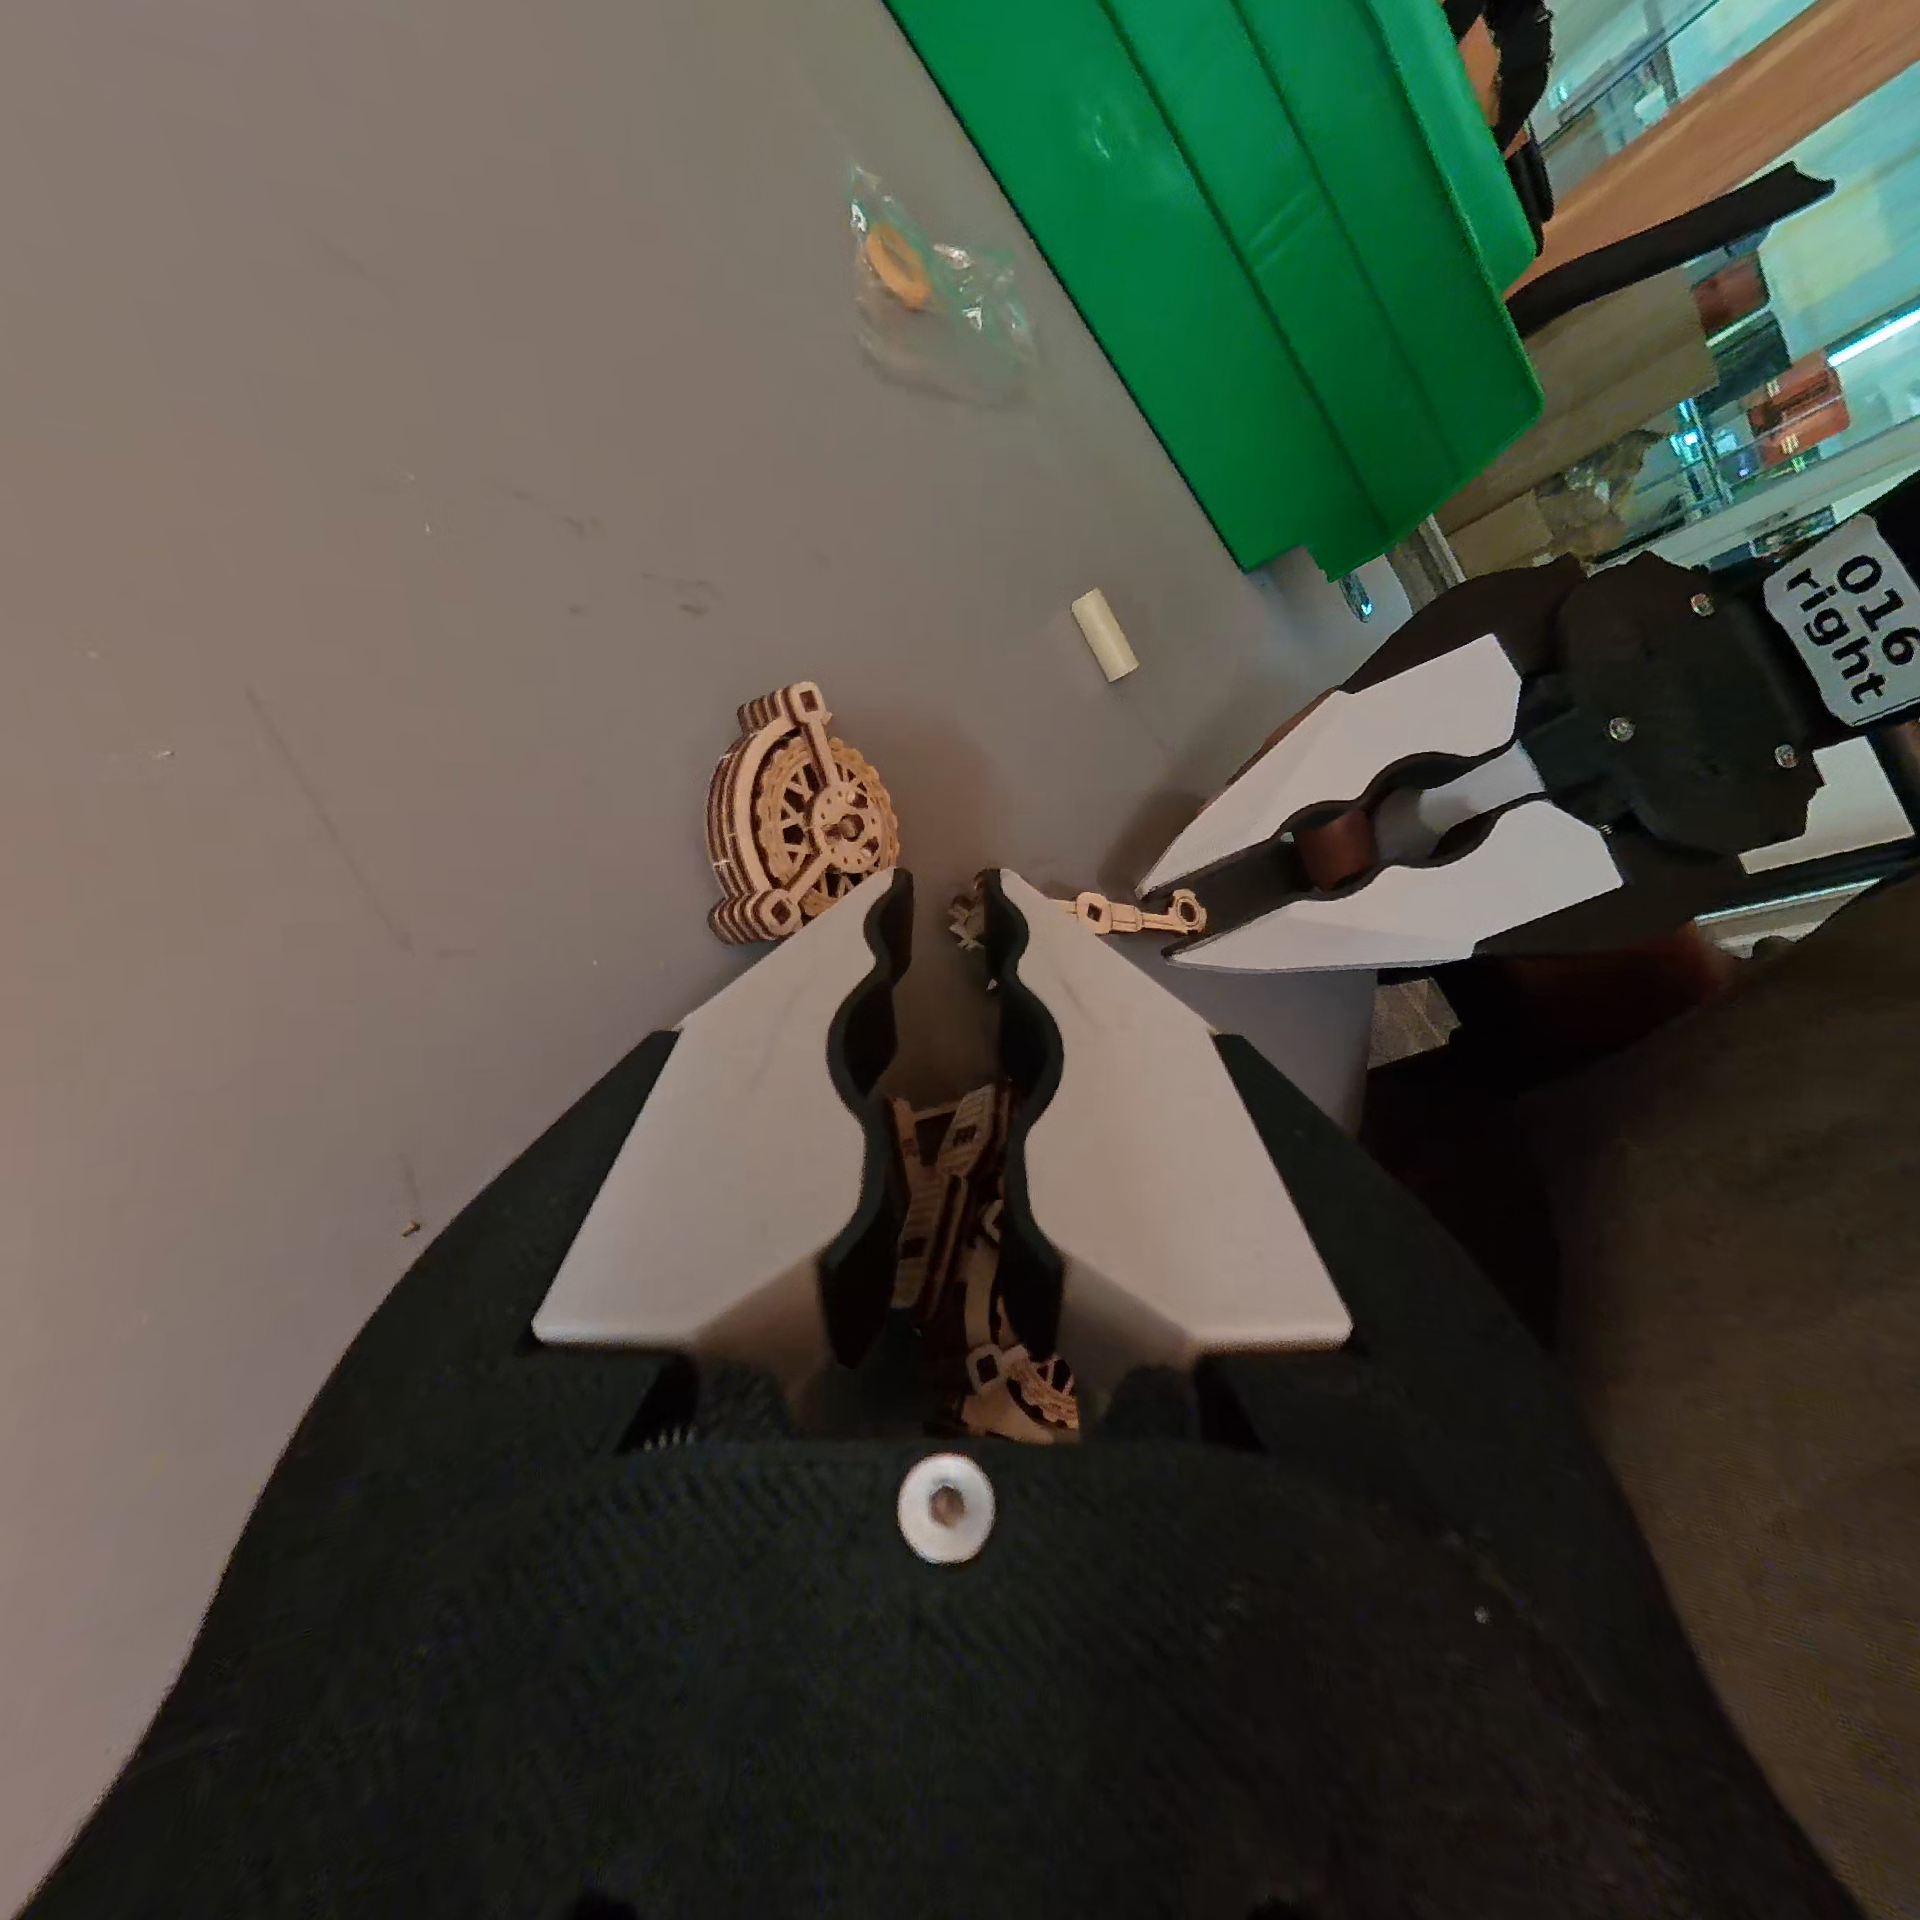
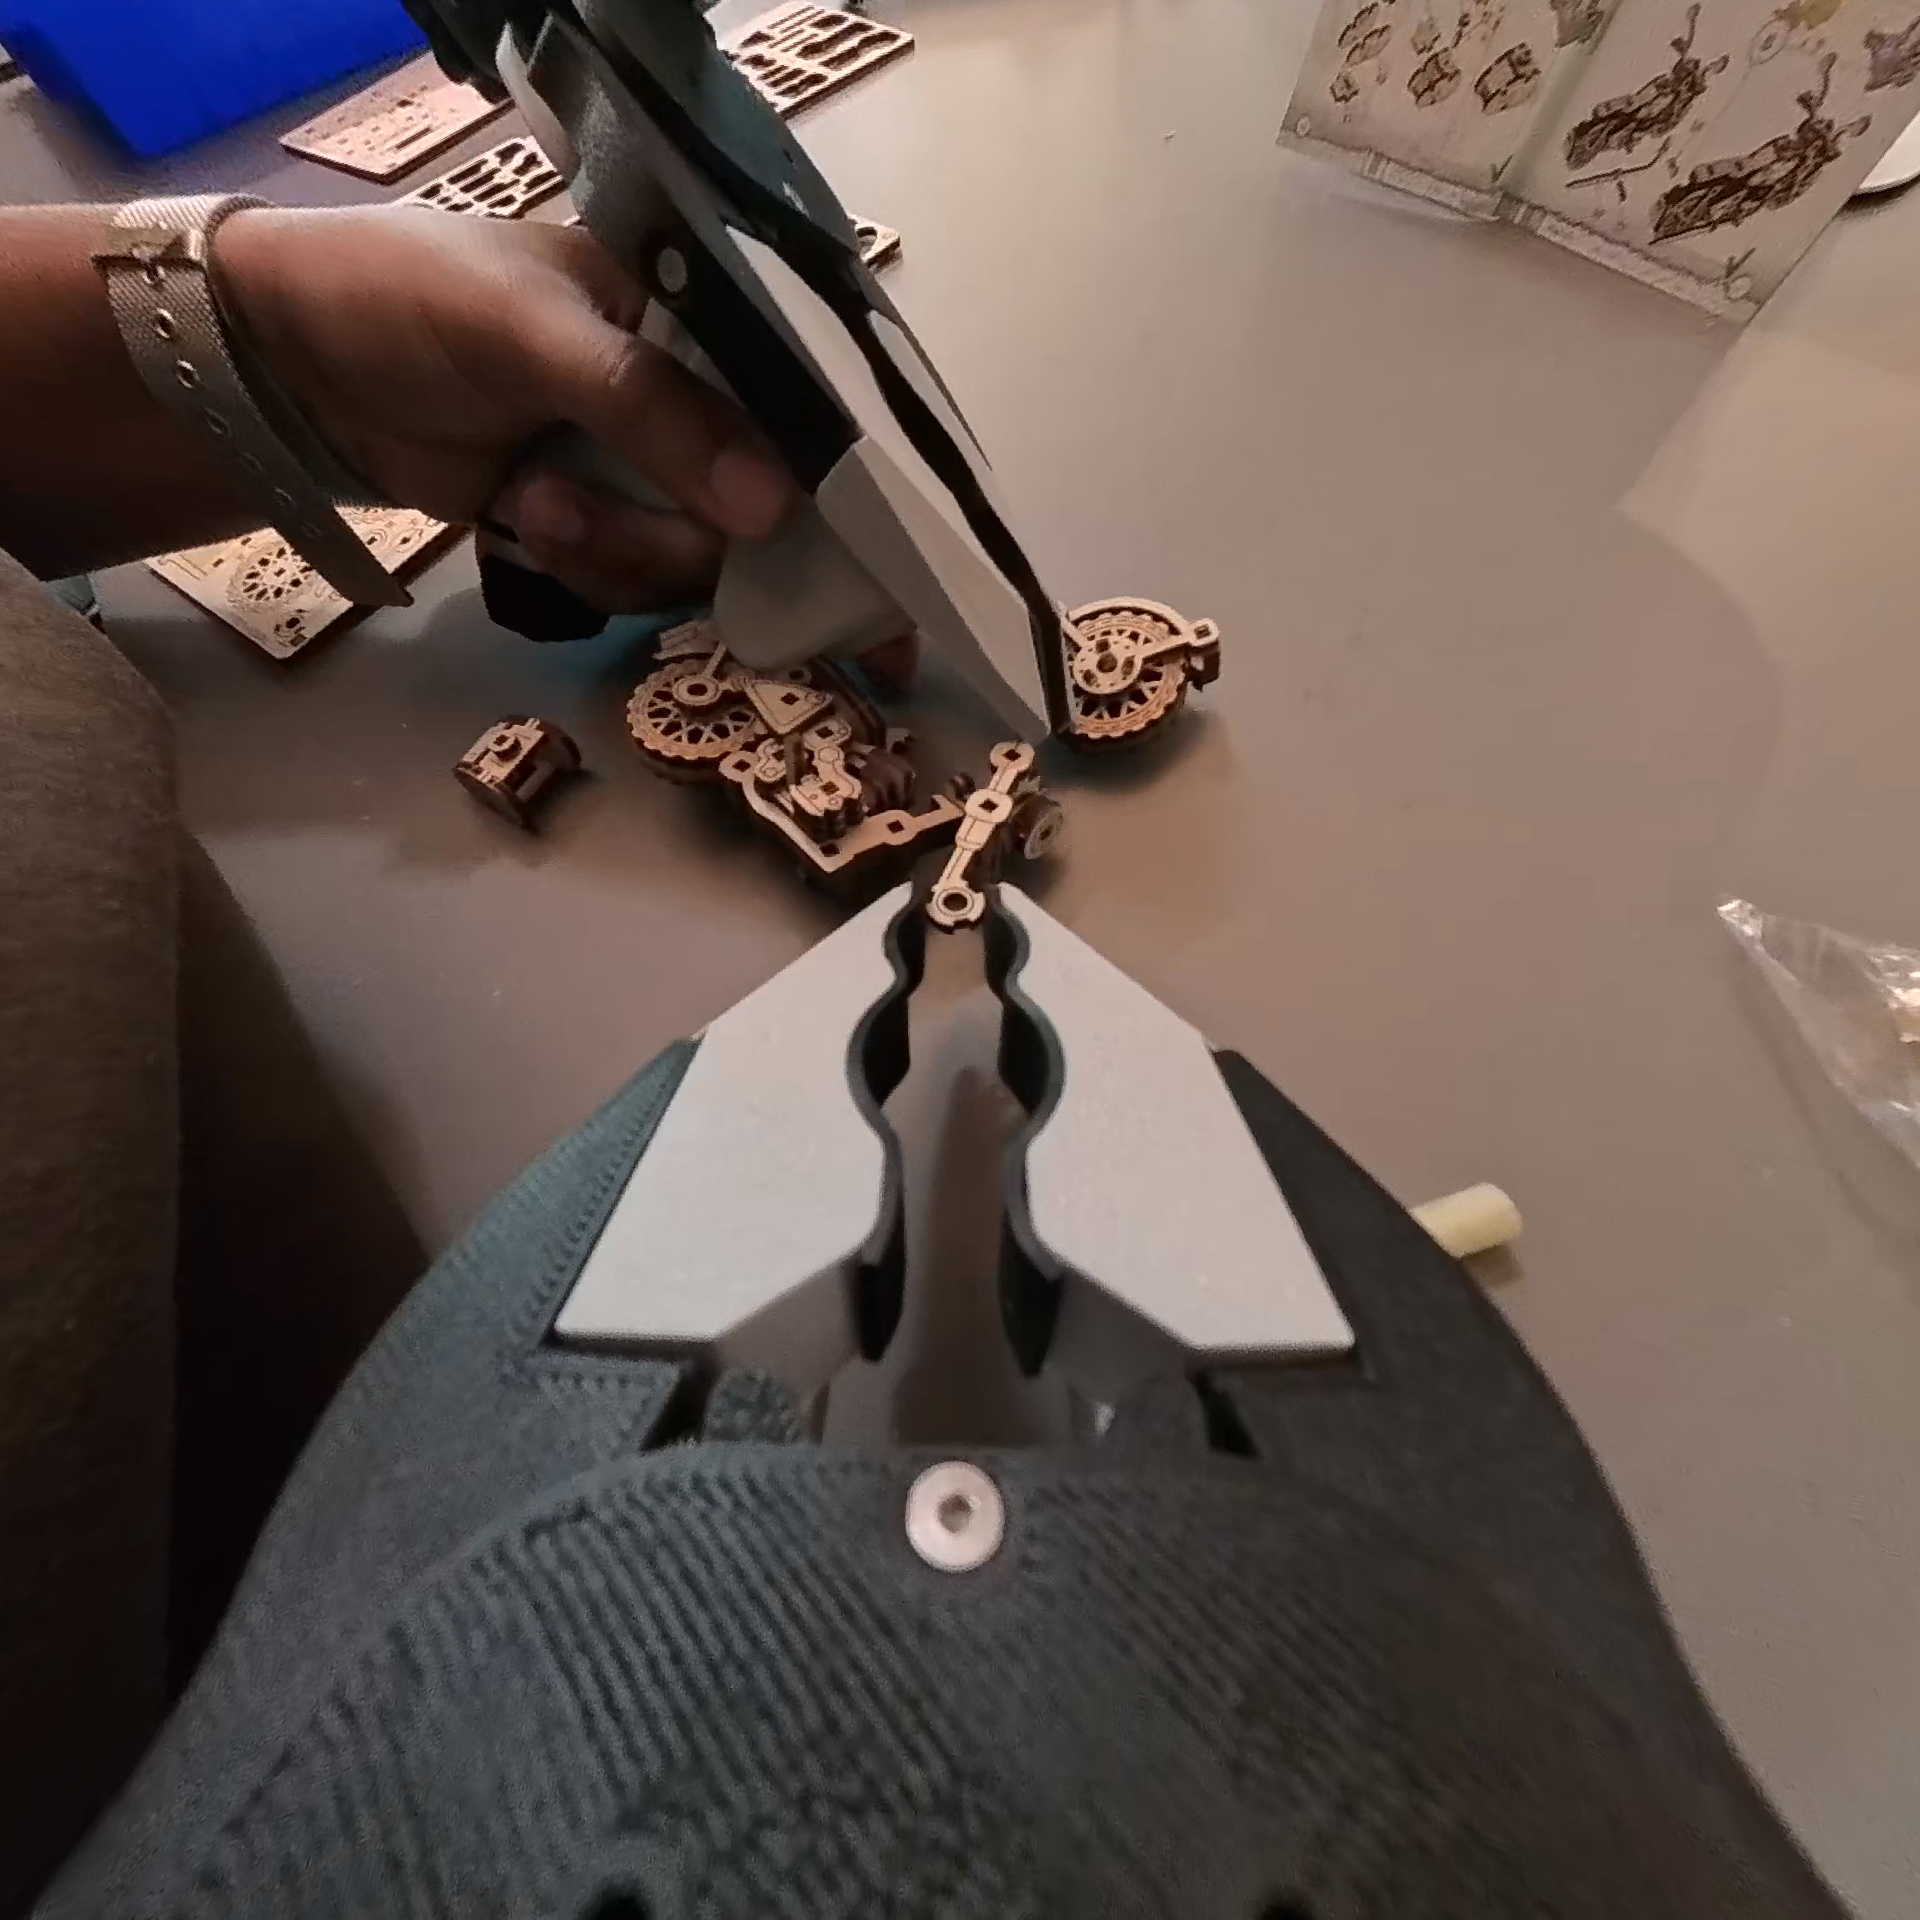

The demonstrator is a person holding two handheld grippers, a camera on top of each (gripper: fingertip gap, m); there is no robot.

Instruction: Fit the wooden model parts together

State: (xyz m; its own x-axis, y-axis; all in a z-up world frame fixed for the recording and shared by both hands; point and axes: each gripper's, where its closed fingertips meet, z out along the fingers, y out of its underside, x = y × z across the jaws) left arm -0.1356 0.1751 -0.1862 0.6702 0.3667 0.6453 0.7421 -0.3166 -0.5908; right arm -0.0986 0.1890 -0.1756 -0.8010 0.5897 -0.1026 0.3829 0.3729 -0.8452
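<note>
Mid-assembly on the grey table [image 2: 1351, 727], with the half-built wooden model body [image 2: 790, 748] lying flat on its side at centre, spoked wheel to the left, linkages to the right. Pinched at its ring end by the right gripper [image 2: 961, 914], fingers drawn together on it: a slim wooden arm [image 2: 982, 821], pointing away towards the model's right end and lying against it there, most likely so as to line up a peg or slot before pressing home. Coming down steeply from the far left in a person's hand [image 2: 499, 395], the left gripper [image 1: 951, 914], fingers a little apart and clamping nothing, tips at the table just beside a separate wheel assembly [image 2: 1127, 675]. Seemingly braced over the model to steady it against the push from the right, though hard to confirm any contact. Parked to the near left of the model, a small dark wooden block [image 2: 514, 764], probably waiting its turn. Kept clear at the edges: punched part sheets [image 2: 416, 135] far left, an instruction sheet [image 2: 1621, 135] far right, a clear plastic bag [image 1: 935, 281], a cream cylinder [image 1: 1104, 649] and a green bin [image 1: 1247, 260]. Thin laser-cut wood, so best to align carefully and press gently.
</note>
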